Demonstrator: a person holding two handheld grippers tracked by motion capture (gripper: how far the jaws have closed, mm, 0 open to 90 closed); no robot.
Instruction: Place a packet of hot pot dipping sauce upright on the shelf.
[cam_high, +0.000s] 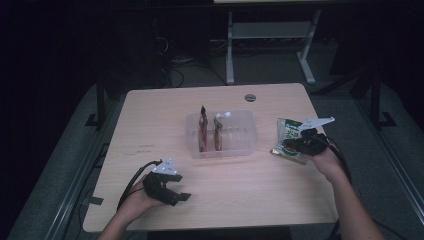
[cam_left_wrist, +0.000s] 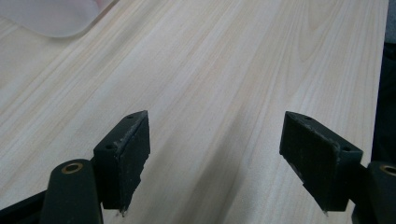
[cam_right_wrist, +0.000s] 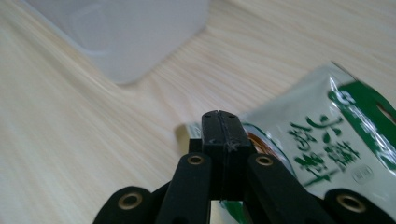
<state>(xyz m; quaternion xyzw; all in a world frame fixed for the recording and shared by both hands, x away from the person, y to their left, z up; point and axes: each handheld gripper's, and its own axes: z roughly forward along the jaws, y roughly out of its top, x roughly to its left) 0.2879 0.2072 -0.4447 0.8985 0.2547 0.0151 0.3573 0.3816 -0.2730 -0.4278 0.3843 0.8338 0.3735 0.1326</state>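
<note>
Right claw (cam_right_wrist: 219, 128) clamped on packet (cam_right_wrist: 336, 144), seemingly.

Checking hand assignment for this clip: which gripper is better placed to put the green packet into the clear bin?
Right. The right gripper is shut on the green packet, beside the clear bin. The left gripper rests open near the table's front edge, holding nothing.
</note>
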